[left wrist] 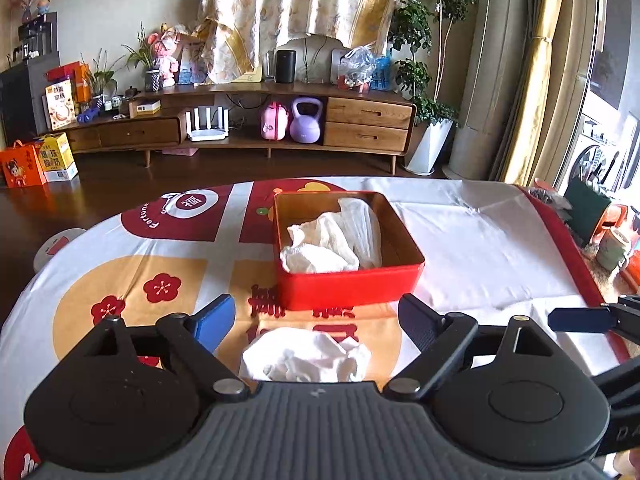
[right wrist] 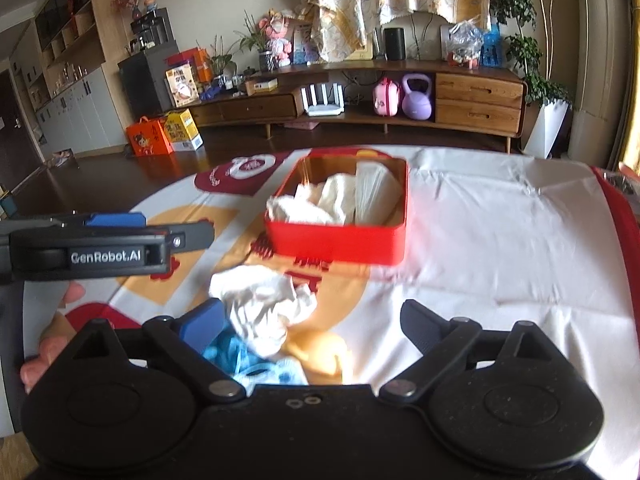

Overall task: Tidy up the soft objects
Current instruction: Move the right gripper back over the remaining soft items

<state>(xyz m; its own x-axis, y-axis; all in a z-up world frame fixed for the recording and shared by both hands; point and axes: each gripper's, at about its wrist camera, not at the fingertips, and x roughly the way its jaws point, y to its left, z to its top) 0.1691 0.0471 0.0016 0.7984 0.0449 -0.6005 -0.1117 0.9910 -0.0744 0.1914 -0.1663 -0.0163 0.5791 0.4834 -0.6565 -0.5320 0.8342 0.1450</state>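
Note:
A red box (left wrist: pixel 348 288) (right wrist: pixel 336 240) stands on the patterned tablecloth and holds white cloths (left wrist: pixel 320 246) (right wrist: pixel 332 200). A crumpled white cloth (left wrist: pixel 306 356) (right wrist: pixel 264 304) lies on the table in front of the box. My left gripper (left wrist: pixel 316 320) is open and empty, its fingers either side of this cloth and just above it. My right gripper (right wrist: pixel 316 320) is open and empty, to the right of the cloth. A blue cloth (right wrist: pixel 256 360) and a yellow soft thing (right wrist: pixel 320 350) lie under the right gripper. The left gripper also shows in the right wrist view (right wrist: pixel 108 240).
The table (left wrist: pixel 480 240) has a white, red and orange cover, with its red edge at the right. Beyond it stand a wooden TV cabinet (left wrist: pixel 260 128), gift boxes on the floor (left wrist: pixel 36 164) and a potted plant (left wrist: pixel 428 80). Cups and clutter sit past the right edge (left wrist: pixel 612 240).

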